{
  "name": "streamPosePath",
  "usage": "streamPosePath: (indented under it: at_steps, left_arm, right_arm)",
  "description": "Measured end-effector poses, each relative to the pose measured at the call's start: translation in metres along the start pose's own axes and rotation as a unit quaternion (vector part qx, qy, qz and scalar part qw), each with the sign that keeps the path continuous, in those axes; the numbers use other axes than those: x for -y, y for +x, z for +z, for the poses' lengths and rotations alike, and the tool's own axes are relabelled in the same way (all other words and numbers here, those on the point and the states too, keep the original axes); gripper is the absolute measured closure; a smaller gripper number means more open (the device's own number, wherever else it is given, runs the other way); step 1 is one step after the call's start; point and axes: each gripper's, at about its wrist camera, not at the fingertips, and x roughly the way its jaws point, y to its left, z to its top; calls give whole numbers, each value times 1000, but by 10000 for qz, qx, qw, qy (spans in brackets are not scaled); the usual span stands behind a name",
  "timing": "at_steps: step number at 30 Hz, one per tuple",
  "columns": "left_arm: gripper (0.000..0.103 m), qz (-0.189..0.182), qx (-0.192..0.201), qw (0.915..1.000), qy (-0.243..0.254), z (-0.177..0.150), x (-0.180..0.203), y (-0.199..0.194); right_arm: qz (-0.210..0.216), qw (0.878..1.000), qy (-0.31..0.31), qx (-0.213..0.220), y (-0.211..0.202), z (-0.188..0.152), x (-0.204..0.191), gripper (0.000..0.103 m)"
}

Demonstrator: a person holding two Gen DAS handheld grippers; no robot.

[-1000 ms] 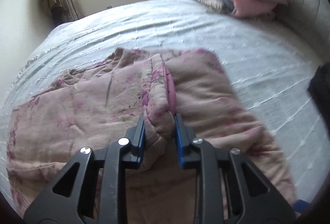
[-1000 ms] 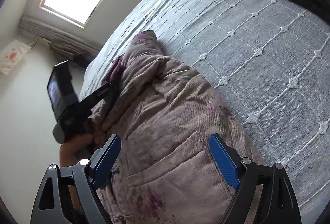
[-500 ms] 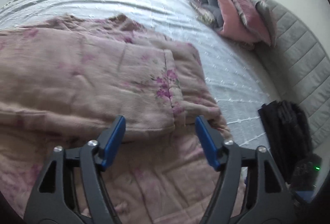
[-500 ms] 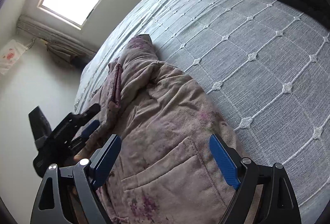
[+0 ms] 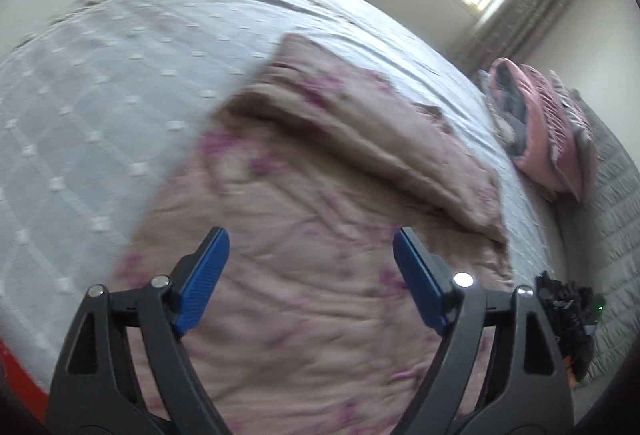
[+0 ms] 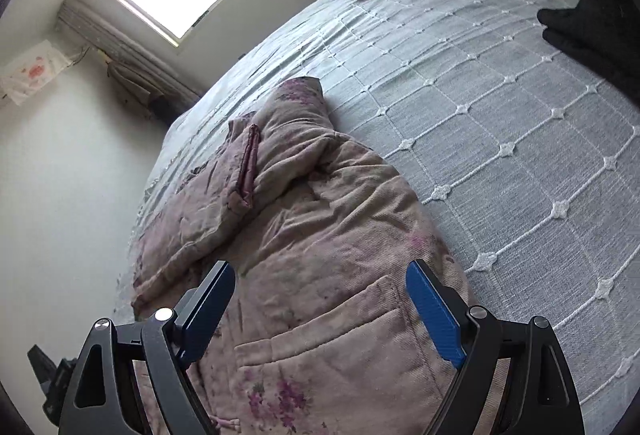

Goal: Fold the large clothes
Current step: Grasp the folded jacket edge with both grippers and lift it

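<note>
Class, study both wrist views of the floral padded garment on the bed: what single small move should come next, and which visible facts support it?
Probably lower the right gripper onto the near hem of the floral garment and pinch it. Both grippers are open and hold nothing, one sleeve already lies folded across the body, and the pocketed lower part lies flat between the right fingers. The left gripper hovers over the cloth too.

Ahead of your blue-padded grippers: dusty-pink garment [image 6: 320,235], purple floral print; pale grey-blue bedspread [image 6: 500,107], white diamond stitching.
</note>
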Motion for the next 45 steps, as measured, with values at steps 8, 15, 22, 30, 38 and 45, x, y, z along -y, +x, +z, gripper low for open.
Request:
streamPosePath:
  at_steps: [8,15,22,30,38,45]
  left_arm:
    - [16,615,15,9969,-493,-16,-86,-50]
    - [16,270,-406,9988,-37,-50,-109,-67]
    - [16,-70,-937,9955,136,-94,-120,-50]
    - [18,-229,-972,9950,12,-107,-139,-56]
    - [26,-551,-1250,9906,75,-117,-136,-37]
    - [27,-782,-1279,9887,97,-115,-132,-31]
  right_arm:
    - [-69,9970,-743,193,-19,-14,-25,14]
    - [-132,9972,-729,90,-53,-64,0,14]
    - [487,9978,426,169,-105,-123,55,14]
    - [-344,9977,559,149,-139,-132,81,14]
    - [229,9889,1423,-369,-136,-135,118,14]
    - [227,9855,1636,-401,-137,-142,114,14]
